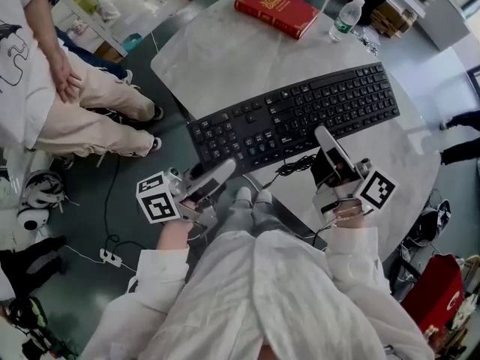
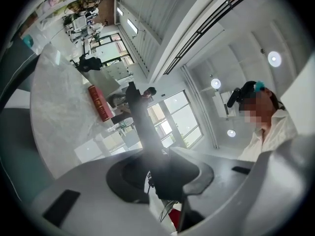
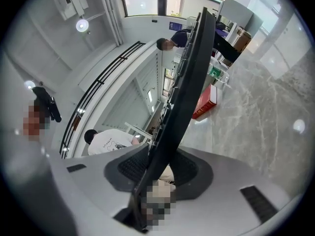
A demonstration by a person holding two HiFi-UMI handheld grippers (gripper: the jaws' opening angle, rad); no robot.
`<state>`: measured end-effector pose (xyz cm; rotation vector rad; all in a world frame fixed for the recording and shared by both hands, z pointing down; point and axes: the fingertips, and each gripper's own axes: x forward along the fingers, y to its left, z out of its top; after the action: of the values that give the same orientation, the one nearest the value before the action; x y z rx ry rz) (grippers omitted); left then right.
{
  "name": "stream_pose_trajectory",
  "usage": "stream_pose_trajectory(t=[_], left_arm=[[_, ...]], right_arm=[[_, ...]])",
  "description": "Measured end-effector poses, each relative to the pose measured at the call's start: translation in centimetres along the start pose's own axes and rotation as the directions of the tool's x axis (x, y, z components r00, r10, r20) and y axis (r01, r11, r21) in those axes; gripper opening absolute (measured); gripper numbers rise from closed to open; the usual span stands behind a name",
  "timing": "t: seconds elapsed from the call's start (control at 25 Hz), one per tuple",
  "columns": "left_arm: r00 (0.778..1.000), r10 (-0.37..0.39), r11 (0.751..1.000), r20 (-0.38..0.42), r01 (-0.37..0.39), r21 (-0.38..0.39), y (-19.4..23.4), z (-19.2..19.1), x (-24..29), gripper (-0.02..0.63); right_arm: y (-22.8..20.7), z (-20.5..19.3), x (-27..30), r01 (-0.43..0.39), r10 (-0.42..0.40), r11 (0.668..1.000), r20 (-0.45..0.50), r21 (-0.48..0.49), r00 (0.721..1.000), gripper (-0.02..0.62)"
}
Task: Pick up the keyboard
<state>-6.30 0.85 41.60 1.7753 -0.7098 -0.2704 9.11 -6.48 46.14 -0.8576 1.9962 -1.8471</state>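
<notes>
Keyboard (image 1: 300, 115), black plastic and full-size, lies slantwise over the near part of the round grey marble table (image 1: 225, 58). Its black cable (image 1: 296, 166) curls off the near edge. The left gripper (image 1: 217, 175) is clamped on its near left corner and the right gripper (image 1: 326, 137) is clenched on the near edge further right. At the far rim a clear plastic bottle (image 1: 346, 19) stands beside a red hardcover book (image 1: 276, 8); its contents cannot be made out. A person in beige trousers (image 1: 90, 96) sits left of the table.

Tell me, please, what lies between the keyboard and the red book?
Nothing stands there: the head view shows only bare marble tabletop between the keyboard and the red book.
</notes>
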Motion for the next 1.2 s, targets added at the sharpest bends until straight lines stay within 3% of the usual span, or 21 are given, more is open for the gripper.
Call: stream_pose_trajectory(t=[0.28, 0.44, 0.52, 1.2], left_arm=[[1.000, 0.027, 0.999, 0.002, -0.027, -0.030, 0.9, -1.0, -0.8, 0.124], [0.991, -0.132, 0.989, 0.039, 0.129, 0.069, -0.5, 0.7, 0.1, 0.124], [0.985, -0.168, 0.983, 0.047, 0.164, 0.087, -1.4, 0.8, 0.0, 0.124], [0.996, -0.068, 0.998, 0.052, 0.069, -0.007, -0.7, 0.4, 0.0, 0.127]], right_arm=[[-1.2, -1.3, 0.0, 0.014, -0.014, 0.999, -0.021, 0.031, 1.000, 0.135], [2.8, 1.1, -0.2, -0.013, 0.019, 0.990, 0.038, -0.141, 0.999, 0.135], [4.2, 1.4, -0.7, -0.011, 0.019, 0.984, 0.047, -0.178, 0.999, 0.135], [2.2, 0.9, -0.1, 0.063, -0.065, 0.995, -0.023, -0.079, 0.998, 0.135]])
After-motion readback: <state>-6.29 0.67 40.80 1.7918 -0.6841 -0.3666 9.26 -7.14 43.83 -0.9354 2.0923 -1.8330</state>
